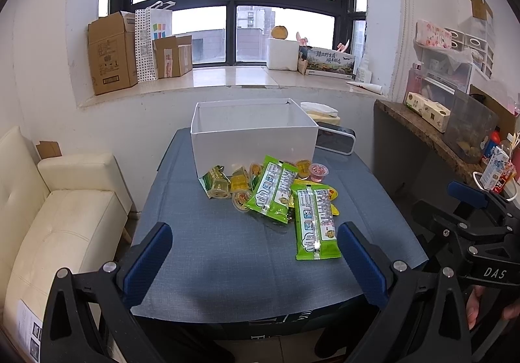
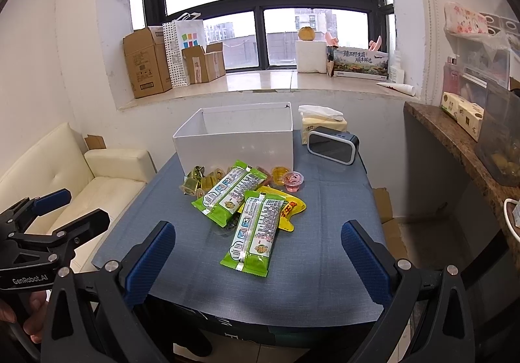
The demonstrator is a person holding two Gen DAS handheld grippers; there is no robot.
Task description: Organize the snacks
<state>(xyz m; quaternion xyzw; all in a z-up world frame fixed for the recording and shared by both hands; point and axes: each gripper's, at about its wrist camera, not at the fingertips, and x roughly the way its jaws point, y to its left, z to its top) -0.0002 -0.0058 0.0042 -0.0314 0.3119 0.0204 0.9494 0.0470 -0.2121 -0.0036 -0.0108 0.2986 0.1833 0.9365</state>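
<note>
Two green snack packets (image 1: pixel 294 205) lying label-side up on a blue-grey cloth-covered desk (image 1: pixel 208 252), one partly overlapping a yellow packet (image 2: pixel 286 210). Behind them, small jelly cups (image 1: pixel 318 171) and yellow wrapped sweets (image 1: pixel 224 184) clustered against the front wall of an open white box (image 1: pixel 253 141). Beside the box, toward the right: a black digital clock (image 2: pixel 333 145) and a tissue pack (image 2: pixel 321 122). Left tool (image 1: pixel 256 260) hovering over the near desk edge, blue-padded fingers (image 1: pixel 148 262) wide apart, holding nothing. Right tool (image 2: pixel 258 260) likewise spread apart and empty, just beside the left. Cream sofa (image 1: pixel 65 220) to the left of the desk. Marble windowsill (image 1: pixel 227 76) behind, carrying cardboard boxes (image 1: pixel 112 54), a dotted paper bag (image 1: pixel 152 41) and a white foam block (image 1: pixel 282 54) topped by an orange fruit (image 1: pixel 279 32). Dark stone counter (image 2: pixel 455 141) to the right with storage bins.
</note>
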